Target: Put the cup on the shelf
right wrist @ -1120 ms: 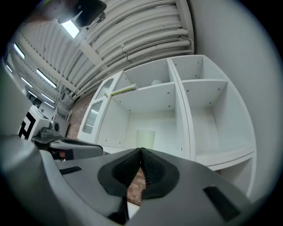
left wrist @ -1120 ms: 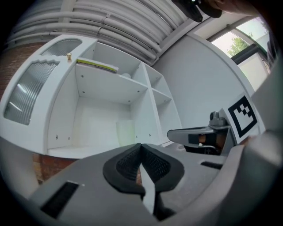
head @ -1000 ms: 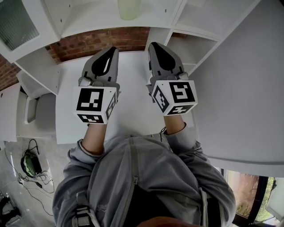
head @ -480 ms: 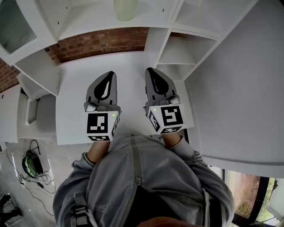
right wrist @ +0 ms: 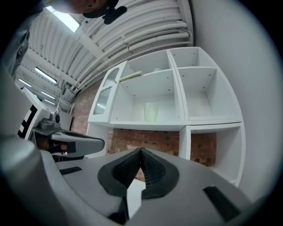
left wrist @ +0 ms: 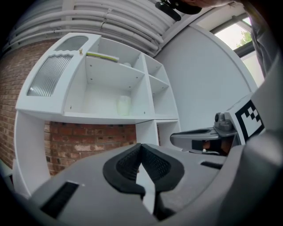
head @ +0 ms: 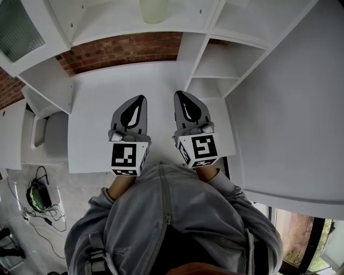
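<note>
Cup (head: 153, 9), pale green and upright, stands on the shelf (head: 107, 24), in its wide open compartment at the far side of the scene. It stands alone near the middle of the board, well apart from both grippers. In the two gripper views a thin yellow-green strip (left wrist: 101, 56) lies on the board above it.

At the far left, a dark round thing with cables (head: 36, 201) lies on the floor (head: 16, 241). Above it in the head view is a frosted door (head: 19, 24) at the left end of the shelf unit. A brick wall (head: 123, 51) shows under the cup's compartment, and a white counter (head: 91, 107) runs from it toward the person.

The left gripper (head: 140, 100) hangs over the near part of that counter and points toward the brick. Its jaws are clenched, pad against pad, with nothing between them. Its marker cube (head: 128, 157) sits just in front of the person's grey hooded top (head: 172, 220).

Just beside it, not touching, the right gripper (head: 179, 95) points the same way. It is clenched too and carries nothing.

Right of the grippers are the smaller side compartments (head: 215, 70) of the shelf unit. Beyond them, at the far right, a plain white wall panel (head: 290, 107) fills the view.
</note>
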`<move>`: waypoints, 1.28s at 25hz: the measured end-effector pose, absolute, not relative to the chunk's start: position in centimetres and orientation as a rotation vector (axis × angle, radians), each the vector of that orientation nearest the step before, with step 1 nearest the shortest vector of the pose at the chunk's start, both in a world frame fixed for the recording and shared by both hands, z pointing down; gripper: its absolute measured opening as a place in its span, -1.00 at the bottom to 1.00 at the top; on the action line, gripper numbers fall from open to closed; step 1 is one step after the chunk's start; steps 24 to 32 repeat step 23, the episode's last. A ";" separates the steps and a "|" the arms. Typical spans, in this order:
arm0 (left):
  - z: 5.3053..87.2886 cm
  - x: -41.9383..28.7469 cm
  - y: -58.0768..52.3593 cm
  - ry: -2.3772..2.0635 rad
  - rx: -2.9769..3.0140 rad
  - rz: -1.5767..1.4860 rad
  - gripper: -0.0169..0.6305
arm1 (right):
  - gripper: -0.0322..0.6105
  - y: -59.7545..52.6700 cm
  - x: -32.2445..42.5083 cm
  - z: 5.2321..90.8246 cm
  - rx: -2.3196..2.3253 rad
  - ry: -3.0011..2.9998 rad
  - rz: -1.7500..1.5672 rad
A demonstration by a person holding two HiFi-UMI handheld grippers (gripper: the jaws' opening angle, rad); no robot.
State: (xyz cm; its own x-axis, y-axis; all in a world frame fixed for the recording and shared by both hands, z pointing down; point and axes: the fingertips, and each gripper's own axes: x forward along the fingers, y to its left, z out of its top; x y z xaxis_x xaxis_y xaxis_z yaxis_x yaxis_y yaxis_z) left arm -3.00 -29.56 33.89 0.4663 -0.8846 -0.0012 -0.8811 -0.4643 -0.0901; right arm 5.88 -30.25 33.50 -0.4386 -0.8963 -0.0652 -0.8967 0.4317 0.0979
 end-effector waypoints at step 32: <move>34.3 -2.3 -29.4 1.564 -2.644 -0.059 -0.92 | -0.82 -30.5 5.3 33.3 -1.570 2.690 0.171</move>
